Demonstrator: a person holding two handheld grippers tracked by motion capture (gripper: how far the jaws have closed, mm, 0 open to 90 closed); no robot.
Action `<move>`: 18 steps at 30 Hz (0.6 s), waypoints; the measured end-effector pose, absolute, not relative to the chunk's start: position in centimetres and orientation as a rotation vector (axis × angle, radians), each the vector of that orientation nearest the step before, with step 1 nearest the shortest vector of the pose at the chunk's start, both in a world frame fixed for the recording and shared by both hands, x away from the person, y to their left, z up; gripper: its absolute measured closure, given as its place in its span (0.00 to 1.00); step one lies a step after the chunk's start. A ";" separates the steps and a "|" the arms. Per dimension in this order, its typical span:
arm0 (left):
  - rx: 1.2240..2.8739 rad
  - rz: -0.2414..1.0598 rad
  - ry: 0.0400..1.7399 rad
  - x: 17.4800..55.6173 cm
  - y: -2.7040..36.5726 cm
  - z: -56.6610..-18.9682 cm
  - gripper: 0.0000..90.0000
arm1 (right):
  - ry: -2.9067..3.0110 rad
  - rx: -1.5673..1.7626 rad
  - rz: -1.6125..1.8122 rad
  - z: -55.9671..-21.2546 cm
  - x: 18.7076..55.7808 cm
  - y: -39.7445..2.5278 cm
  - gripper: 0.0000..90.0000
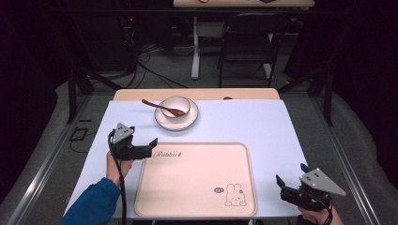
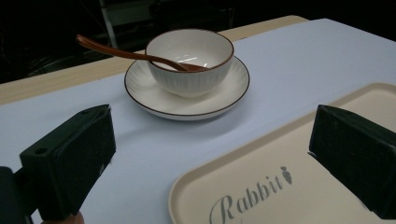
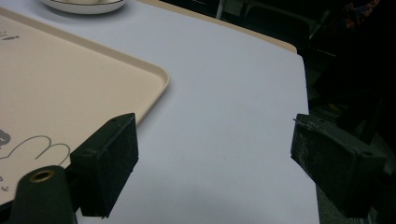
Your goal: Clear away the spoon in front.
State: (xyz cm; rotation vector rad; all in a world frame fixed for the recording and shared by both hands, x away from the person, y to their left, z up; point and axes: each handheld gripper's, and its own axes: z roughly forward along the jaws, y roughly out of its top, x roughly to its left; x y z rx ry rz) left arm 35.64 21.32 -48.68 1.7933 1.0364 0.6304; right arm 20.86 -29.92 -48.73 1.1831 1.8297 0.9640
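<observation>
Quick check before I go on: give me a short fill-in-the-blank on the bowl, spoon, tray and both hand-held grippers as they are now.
1. The brown spoon rests with its tip inside the ____.
2. The bowl stands on a white ____.
3. The beige tray bears a drawing of a ____ near its corner.
4. The left hand-held gripper and the right hand-held gripper both have jaws that are ____.

Missing words: bowl; saucer; rabbit; open

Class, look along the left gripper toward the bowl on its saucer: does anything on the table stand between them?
Nothing visible does. The left gripper is open beside the tray's far left corner, and bare blue table cover runs from it to the saucer holding the bowl and spoon.
</observation>
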 end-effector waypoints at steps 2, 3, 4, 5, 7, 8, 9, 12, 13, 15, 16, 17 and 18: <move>1.782 0.631 1.040 36.2 21.1 -48.7 0.00 | 1.827 1.181 0.964 -48.7 20.8 -29.9 0.16; 1.783 0.639 1.045 36.7 21.0 -48.8 0.00 | 1.827 1.183 0.964 -48.7 20.8 -29.9 0.16; 1.778 0.636 1.054 37.0 20.9 -48.9 0.00 | 1.828 1.184 0.963 -48.8 20.9 -30.0 0.16; 1.774 0.633 1.059 37.3 20.8 -48.9 0.00 | 1.830 1.186 0.963 -48.8 20.9 -30.0 0.16; 1.766 0.627 1.076 37.8 20.8 -49.1 0.00 | 1.826 1.187 0.966 -48.8 20.9 -30.0 0.16; 1.766 0.627 1.076 37.8 20.8 -49.1 0.00 | 1.826 1.187 0.966 -48.8 20.9 -30.0 0.16; 1.767 0.620 1.077 38.1 20.8 -49.1 0.00 | 1.829 1.184 0.965 -48.8 20.9 -30.0 0.16; 1.749 0.618 1.090 38.7 20.7 -49.1 0.00 | 1.825 1.183 0.965 -48.7 20.8 -30.0 0.16; 1.739 0.621 1.095 38.9 20.7 -49.1 0.00 | 1.823 1.180 0.965 -48.7 20.8 -30.0 0.16; 1.724 0.622 1.108 39.3 20.7 -49.1 0.00 | 1.826 1.183 0.965 -48.8 20.8 -30.0 0.16; 1.721 0.616 1.112 39.6 20.7 -49.1 0.00 | 1.829 1.184 0.963 -48.8 20.9 -30.0 0.16; 1.711 0.612 1.117 39.9 20.8 -49.2 0.00 | 1.830 1.185 0.963 -48.8 20.9 -30.0 0.16; 1.707 0.611 1.127 40.2 20.8 -49.3 0.00 | 1.829 1.183 0.964 -48.8 20.9 -30.0 0.16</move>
